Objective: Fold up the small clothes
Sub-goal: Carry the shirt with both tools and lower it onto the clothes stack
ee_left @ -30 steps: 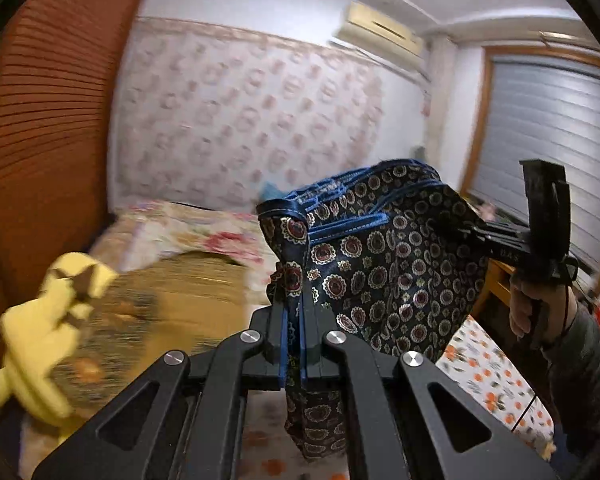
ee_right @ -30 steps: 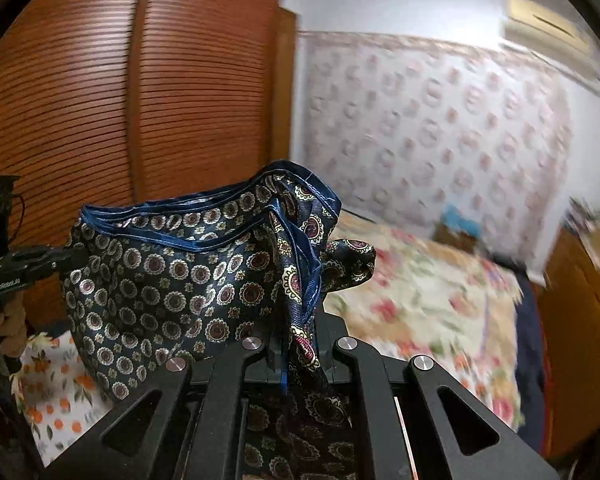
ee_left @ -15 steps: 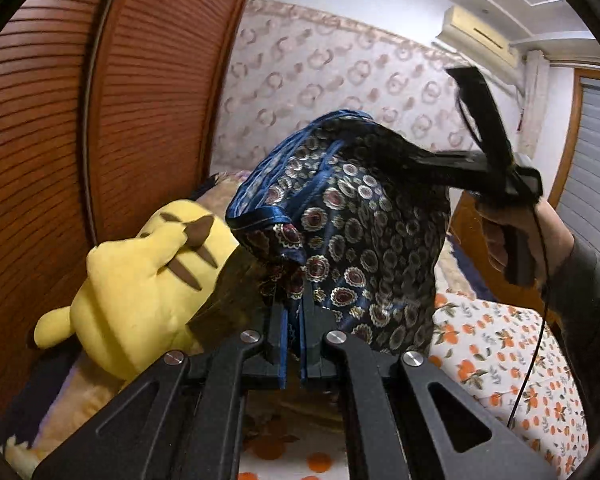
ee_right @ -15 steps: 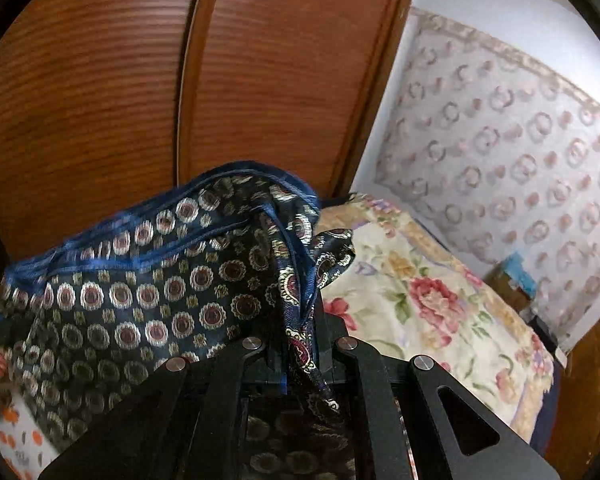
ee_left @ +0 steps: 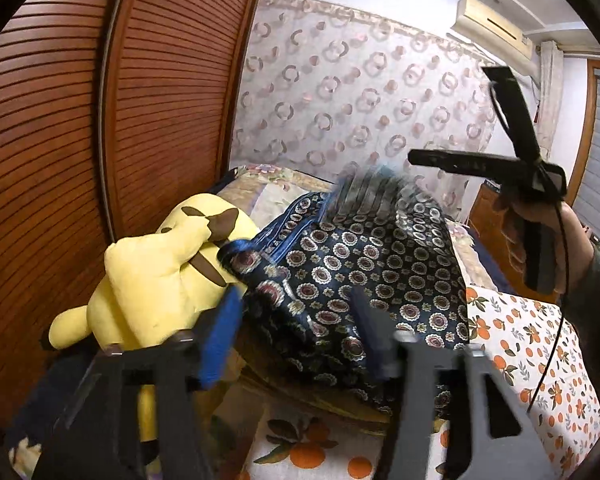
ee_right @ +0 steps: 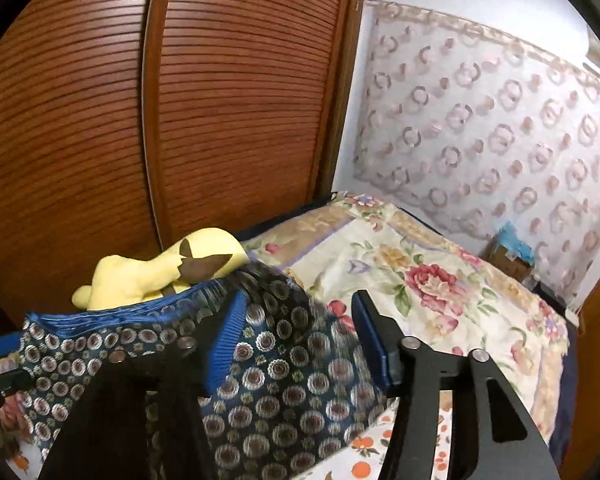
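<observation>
A dark navy patterned garment point(ee_left: 364, 280) with a blue hem lies loose on the bed, partly over a pillow and against a yellow plush toy. My left gripper point(ee_left: 296, 336) is open just in front of it, holding nothing. My right gripper point(ee_right: 296, 340) is open above the same garment point(ee_right: 268, 392), holding nothing. In the left wrist view the right gripper point(ee_left: 440, 160) is held up in a hand at the right, above the garment.
A yellow plush toy point(ee_left: 160, 276) lies at the left against the brown slatted wardrobe doors point(ee_left: 100, 120). A floral quilt point(ee_right: 420, 280) covers the far bed. An orange-print sheet point(ee_left: 532, 344) covers the near bed.
Both grippers opened and let go of the garment. It dropped from the air onto the bed beside the plush toy. Both grippers now hover over it.
</observation>
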`<state>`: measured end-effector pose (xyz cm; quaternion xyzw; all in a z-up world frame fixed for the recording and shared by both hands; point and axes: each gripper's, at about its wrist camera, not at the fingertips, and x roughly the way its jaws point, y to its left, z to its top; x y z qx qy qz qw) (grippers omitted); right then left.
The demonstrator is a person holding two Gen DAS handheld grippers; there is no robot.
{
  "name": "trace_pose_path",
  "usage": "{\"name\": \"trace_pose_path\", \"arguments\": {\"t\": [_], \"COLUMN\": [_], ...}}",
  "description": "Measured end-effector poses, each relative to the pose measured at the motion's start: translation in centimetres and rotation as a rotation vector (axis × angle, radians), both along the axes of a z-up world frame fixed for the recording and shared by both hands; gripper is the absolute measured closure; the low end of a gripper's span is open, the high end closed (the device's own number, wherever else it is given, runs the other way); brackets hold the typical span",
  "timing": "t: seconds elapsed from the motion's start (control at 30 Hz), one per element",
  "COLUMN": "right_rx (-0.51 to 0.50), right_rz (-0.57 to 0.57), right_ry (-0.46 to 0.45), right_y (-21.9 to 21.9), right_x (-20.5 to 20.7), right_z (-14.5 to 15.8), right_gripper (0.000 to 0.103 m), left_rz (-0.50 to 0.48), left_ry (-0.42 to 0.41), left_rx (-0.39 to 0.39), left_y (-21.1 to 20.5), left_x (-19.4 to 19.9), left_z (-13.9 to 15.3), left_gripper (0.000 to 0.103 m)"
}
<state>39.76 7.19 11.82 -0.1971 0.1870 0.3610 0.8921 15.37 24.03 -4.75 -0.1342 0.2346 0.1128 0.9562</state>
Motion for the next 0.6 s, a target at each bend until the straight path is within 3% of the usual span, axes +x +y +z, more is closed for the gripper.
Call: {"name": "trace_pose_path", "arguments": {"t": [0.13, 0.37, 0.4, 0.5, 0.6], "right_rx": [0.011, 0.025, 0.019, 0.003, 0.023], "right_rz": [0.005, 0.033, 0.035, 0.021, 0.015], "right_ry": [0.017, 0.141, 0.155, 0.166, 0.159], "right_y": [-0.2, -1.6, -1.5, -1.2, -1.7], "right_x": [0.0, -0.7, -0.6, -0.8, -1.0], "right_z": [-1.6, -4.6, -5.3, -7.1, -6.9], "right_gripper": [0.044, 0.044, 0.044, 0.044, 0.044], "left_rz": [-0.006, -0.015, -0.015, -0.031, -0.038], "left_ry": [-0.015, 0.014, 0.019, 0.025, 0.025], "left_rx": [0.005, 0.054, 0.062, 0.080, 0.102], "left_y": [-0.2, -1.1, -1.2, -1.9, -2.7], "left_x": [-0.3, -0.5, -0.5, -0.8, -1.4], "left_z": [0.5, 0.9, 0.9, 1.3, 1.9], "left_gripper": [0.015, 0.012, 0.000, 0.000, 0.000]}}
